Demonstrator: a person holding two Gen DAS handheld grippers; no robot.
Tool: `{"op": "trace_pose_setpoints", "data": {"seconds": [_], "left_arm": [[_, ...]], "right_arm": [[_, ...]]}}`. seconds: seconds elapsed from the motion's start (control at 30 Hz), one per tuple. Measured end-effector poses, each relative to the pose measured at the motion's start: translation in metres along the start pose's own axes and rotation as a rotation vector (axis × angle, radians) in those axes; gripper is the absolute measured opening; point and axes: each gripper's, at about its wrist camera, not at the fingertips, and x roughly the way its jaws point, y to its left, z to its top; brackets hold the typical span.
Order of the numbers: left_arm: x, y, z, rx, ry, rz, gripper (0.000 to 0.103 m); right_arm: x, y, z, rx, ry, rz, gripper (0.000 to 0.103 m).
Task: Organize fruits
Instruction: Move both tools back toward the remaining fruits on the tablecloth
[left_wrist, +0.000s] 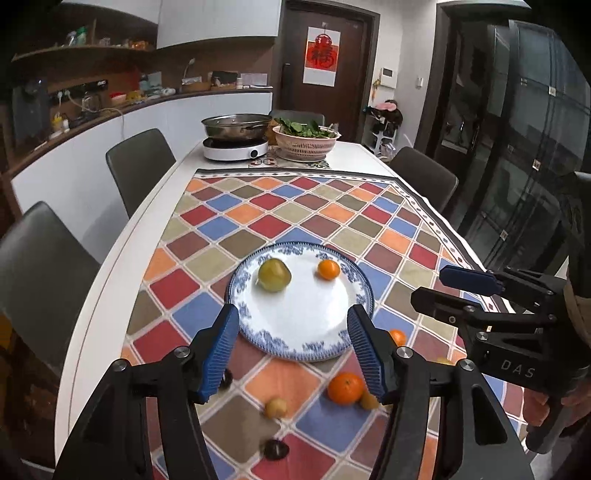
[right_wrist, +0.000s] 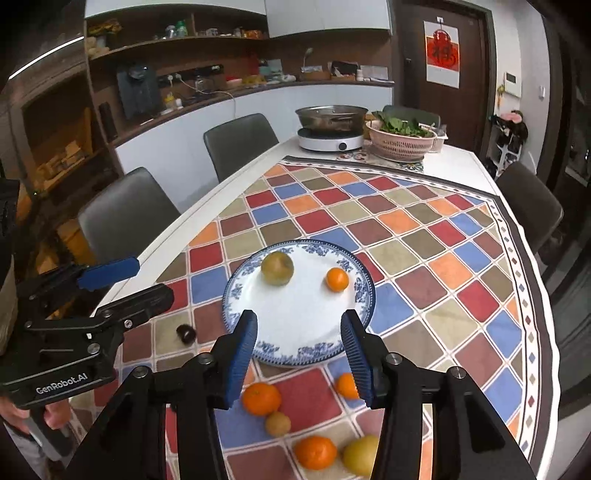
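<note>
Plate (left_wrist: 343, 314) beyond left gripper (left_wrist: 293, 354), seemingly untouched

A white table (right_wrist: 458, 162) runs from the frame's lower edge to upper centre. A chequered multicolour cloth (right_wrist: 424, 236) covers most of it. At centre on the cloth: a blue-rimmed plate (right_wrist: 236, 295). Below the plate, directly on the cloth: loose oranges (right_wrist: 260, 398) and yellowish fruits (right_wrist: 277, 423). At upper centre: an induction cooker (right_wrist: 330, 142) and a pink colander (right_wrist: 397, 146).
</note>
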Motion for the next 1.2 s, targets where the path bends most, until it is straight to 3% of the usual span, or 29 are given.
{"op": "trace_pose_setpoints", "data": {"seconds": [0.4,0.87,1.2], "left_arm": [[-0.029,-0.001,-0.044,0.012,0.011,0.037,0.067],[-0.004,0.001,-0.09,0.014,0.165,0.054,0.067],[0.023,0.008,-0.109,-0.005,0.264,0.053,0.067]], "right_arm": [[-0.013,0.027,-0.039,-0.082,0.04,0.027,0.048],[0.028,0.036,-0.078,-0.202,0.265,0.043,0.048],[0.063,0.033,-0.086,-0.248,0.396,0.061,0.048]]}}
